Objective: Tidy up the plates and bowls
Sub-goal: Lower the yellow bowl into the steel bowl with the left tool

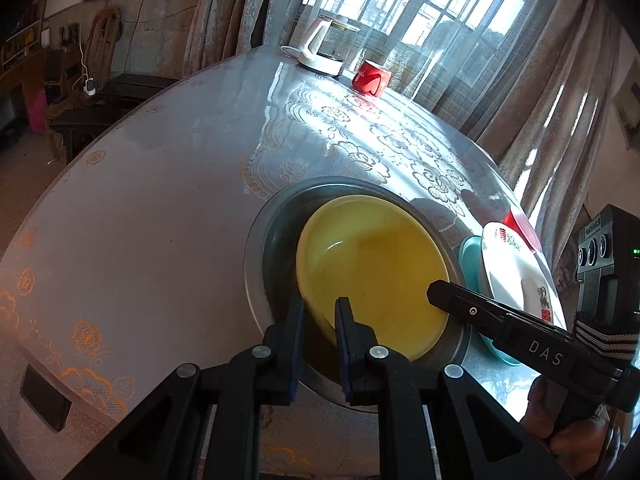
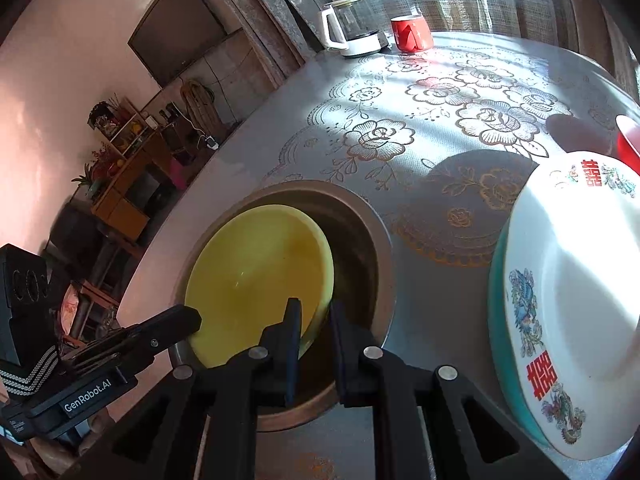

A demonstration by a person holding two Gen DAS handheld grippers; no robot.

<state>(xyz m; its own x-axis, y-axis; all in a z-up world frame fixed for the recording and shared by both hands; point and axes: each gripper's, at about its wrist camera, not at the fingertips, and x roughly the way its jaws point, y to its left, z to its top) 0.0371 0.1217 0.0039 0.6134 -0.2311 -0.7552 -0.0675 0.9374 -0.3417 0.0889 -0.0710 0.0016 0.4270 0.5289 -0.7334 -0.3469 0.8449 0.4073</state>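
Note:
A yellow plate sits tilted inside a grey metal basin on the table. My left gripper is shut on the plate's near left rim. My right gripper is shut on the plate's right rim; it shows in the left wrist view as a black finger reaching in from the right. A white plate with red characters lies on a teal plate to the right of the basin.
A white kettle and a red cup stand at the table's far edge. A red bowl sits behind the white plate. The flowered tablecloth covers the table.

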